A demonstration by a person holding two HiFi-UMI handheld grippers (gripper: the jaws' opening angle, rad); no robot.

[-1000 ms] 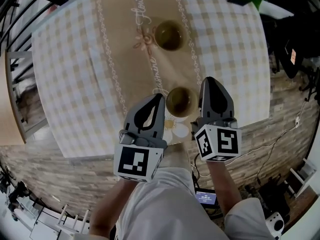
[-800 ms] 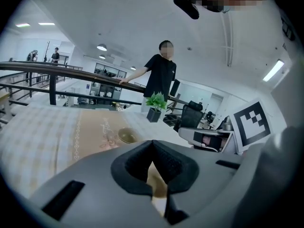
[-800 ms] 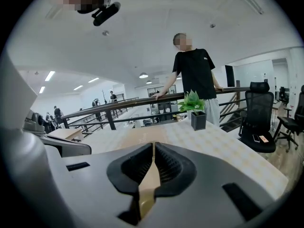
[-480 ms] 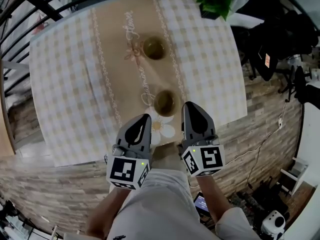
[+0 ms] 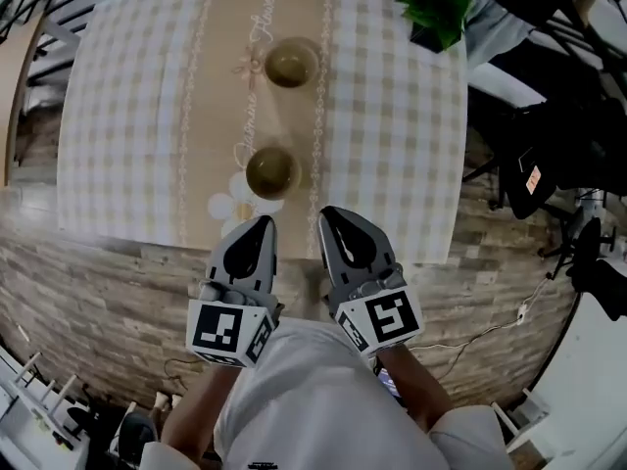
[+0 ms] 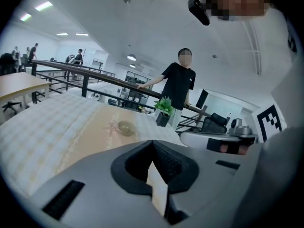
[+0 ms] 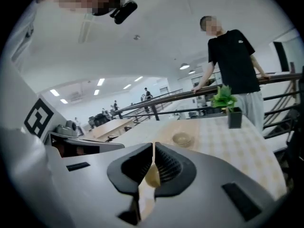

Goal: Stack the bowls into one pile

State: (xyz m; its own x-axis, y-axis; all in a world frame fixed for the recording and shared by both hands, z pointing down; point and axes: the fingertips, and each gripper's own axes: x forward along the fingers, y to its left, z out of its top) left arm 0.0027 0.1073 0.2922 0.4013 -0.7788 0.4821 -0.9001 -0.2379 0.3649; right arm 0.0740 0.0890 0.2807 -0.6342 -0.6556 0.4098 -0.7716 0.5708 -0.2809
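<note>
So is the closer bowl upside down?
No, upright: the closer bowl shows its open hollow facing up, resting on the tablecloth.

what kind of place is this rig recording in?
Likely an open-plan office or lab floor, not a home: strip ceiling lights, a black railing with a desk beyond it, and dark equipment crowded beside the cloth-covered table.
</note>
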